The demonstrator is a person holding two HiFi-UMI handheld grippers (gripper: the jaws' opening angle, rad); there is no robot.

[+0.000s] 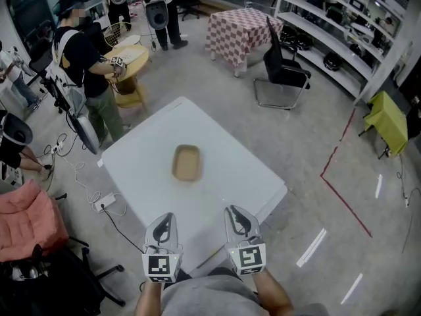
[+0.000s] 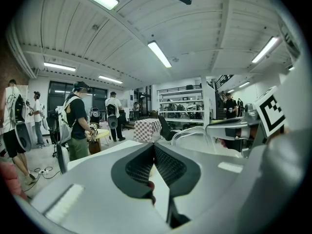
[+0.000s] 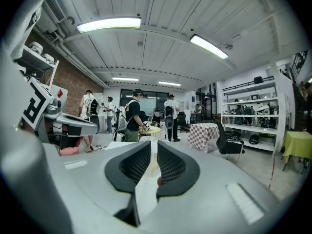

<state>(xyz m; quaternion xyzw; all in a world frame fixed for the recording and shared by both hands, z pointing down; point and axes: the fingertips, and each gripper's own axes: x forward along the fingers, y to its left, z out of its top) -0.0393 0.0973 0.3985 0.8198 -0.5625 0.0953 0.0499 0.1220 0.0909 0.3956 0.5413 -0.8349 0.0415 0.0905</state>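
Observation:
A white square table (image 1: 227,173) stands below me with one tan oval dish (image 1: 186,162) at its middle; nothing shows inside the dish. My left gripper (image 1: 164,218) and right gripper (image 1: 236,212) hover side by side over the table's near edge, well short of the dish. Both are shut with nothing held. In the left gripper view the black ribbed pads (image 2: 139,167) meet at their tips. In the right gripper view the pads (image 3: 171,165) stand with only a thin slit between them, and the white table top shows through it.
A person in a black shirt (image 1: 85,61) stands beyond the table's far left corner by a round wooden table (image 1: 131,58). A black chair (image 1: 283,71), a checkered table (image 1: 240,26) and shelves (image 1: 342,25) lie further back. A pink seat (image 1: 26,219) and floor cables (image 1: 99,199) are at left.

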